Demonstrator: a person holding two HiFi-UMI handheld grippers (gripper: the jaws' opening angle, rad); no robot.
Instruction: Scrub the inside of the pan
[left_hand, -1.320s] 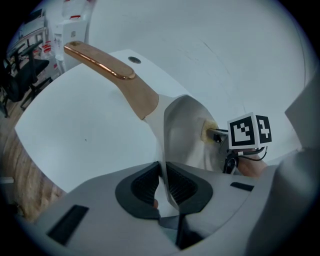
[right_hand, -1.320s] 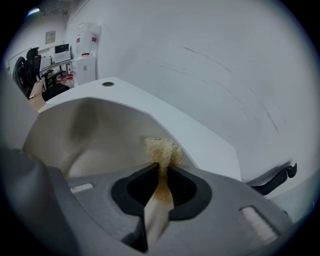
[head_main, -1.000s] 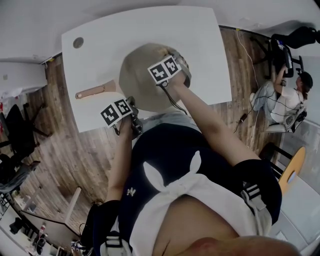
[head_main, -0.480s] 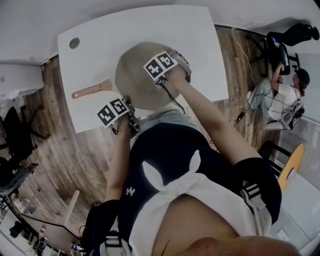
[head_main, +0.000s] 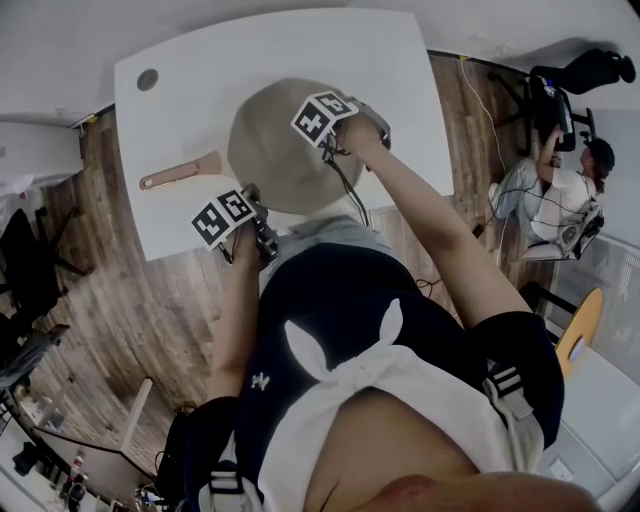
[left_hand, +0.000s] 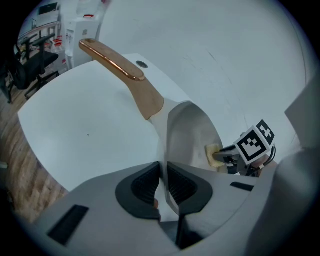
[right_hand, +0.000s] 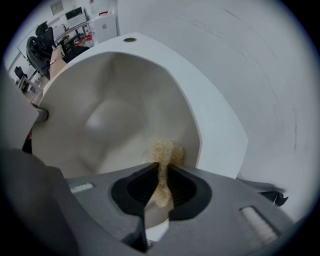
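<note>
While pinched in right claw (right_hand: 161, 172), sponge (right_hand: 165, 149) against inside of pan (right_hand: 107, 117).

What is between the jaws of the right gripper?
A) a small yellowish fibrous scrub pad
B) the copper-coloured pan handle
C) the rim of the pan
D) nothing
A: in the right gripper view the right gripper pinches the small yellowish fibrous scrub pad, which pokes out inside the round beige pan.

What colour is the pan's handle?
The pan handle is a shiny copper-brown. It shows best in the left gripper view.
</note>
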